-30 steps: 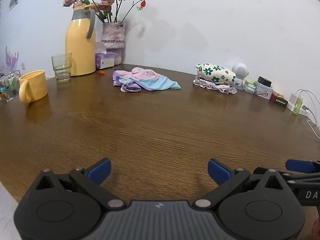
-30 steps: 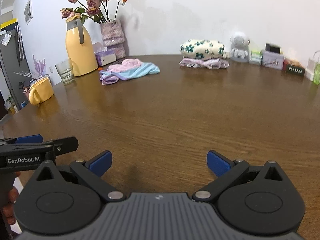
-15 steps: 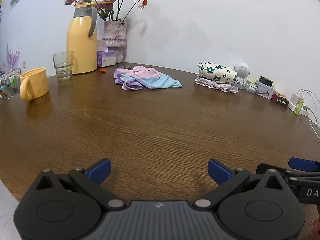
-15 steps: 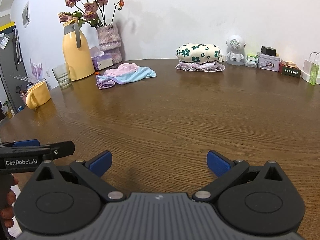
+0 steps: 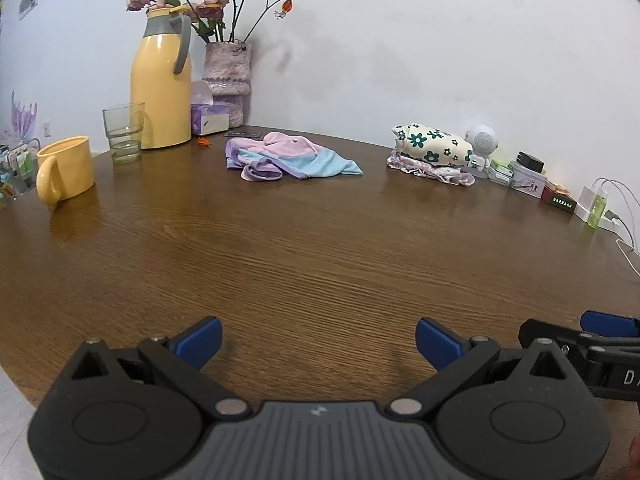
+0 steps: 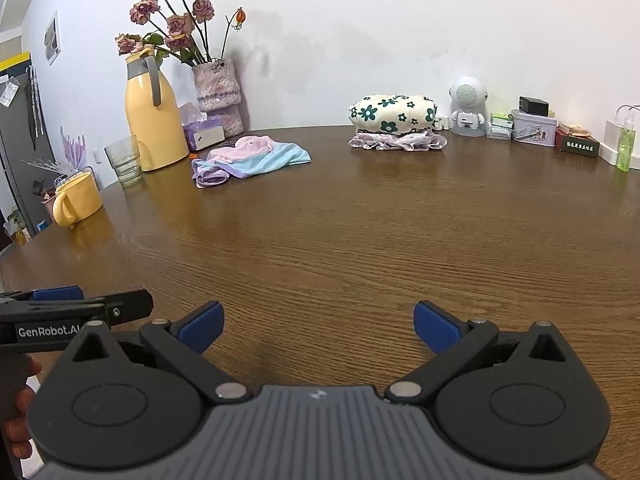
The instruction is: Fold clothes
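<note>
Crumpled garment (image 5: pixel 290 158), pink, blue and lilac, lying unfolded at the far side of the bench (image 5: pixel 320 248), seen from the left wrist view at about 12 o'clock, a shade toward 11, well apart from the left claw (image 5: pixel 318 340). Claw spread wide, blue pads holding nothing, hovering above bare wood at the near edge. Long axis of the cloth running roughly 9 to 3 o'clock, blue end pointing toward 3. Yellow flask (image 5: pixel 162 80), glass (image 5: pixel 123 132) and yellow mug (image 5: pixel 64 170) ranged toward 10 and 11 o'clock; folded floral stack (image 5: pixel 432 152) at about 1 o'clock; tip of the right claw just showing at 4 o'clock. From the right wrist view, same garment (image 6: pixel 250 158) lying toward 11 o'clock, again well apart from the right claw (image 6: pixel 318 326), likewise spread wide and empty. Left claw (image 6: pixel 60 300) just beside at 9 o'clock, so probably the nearer of the two to the cloth, though only by a little. Floral stack (image 6: pixel 394 114) close to 12 o'clock, white robot-shaped figure (image 6: pixel 467 106) and small boxes at 1 o'clock. Bench surface (image 6: pixel 360 240) dark wood-grain, smooth and faintly glossy, likely letting cloth slide easily. Plain white wall behind, dried roses in a vase (image 6: pixel 218 94) by the flask.
</note>
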The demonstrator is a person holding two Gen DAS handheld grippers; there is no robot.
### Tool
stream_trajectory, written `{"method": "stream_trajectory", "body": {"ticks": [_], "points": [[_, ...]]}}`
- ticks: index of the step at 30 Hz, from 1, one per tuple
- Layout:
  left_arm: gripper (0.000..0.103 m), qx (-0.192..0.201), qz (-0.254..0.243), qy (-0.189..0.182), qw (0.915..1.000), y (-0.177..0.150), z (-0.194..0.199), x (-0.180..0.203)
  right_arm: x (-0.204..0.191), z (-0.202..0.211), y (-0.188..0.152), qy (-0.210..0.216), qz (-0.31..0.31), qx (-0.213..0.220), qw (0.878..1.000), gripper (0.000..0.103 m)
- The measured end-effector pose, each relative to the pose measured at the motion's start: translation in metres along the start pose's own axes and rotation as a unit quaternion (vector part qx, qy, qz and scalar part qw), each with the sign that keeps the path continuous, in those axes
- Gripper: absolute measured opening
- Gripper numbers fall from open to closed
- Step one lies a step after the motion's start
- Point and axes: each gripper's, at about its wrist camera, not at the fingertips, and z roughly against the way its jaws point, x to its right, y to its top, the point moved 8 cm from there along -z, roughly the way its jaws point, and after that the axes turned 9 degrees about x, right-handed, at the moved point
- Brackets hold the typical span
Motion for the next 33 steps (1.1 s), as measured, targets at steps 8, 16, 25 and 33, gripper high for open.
{"method": "stream_trajectory", "body": {"ticks": [8, 16, 25, 33], "points": [[0.103, 0.0, -0.004, -0.001, 1.0, 0.0006, 0.0005, -0.0019, -0.0011, 0.0011, 0.0006, 0.002, 0.001, 0.003, 1.0, 0.103], [0.103, -0.001, -0.006, -0.001, 1.0, 0.0007, 0.0002, -0.0018, -0.0019, 0.0013, 0.0004, 0.003, 0.005, 0.001, 1.0, 0.103], [0.103, -0.001, -0.008, 0.0, 1.0, 0.0, 0.0008, -0.0014, -0.0022, 0.0008, 0.0002, 0.005, 0.005, 0.0, 1.0, 0.103], [0.103, -0.001, -0.007, 0.0, 1.0, -0.0001, 0.0012, -0.0019, -0.003, 0.0017, 0.0006, 0.006, 0.007, 0.0, 1.0, 0.103]]}}
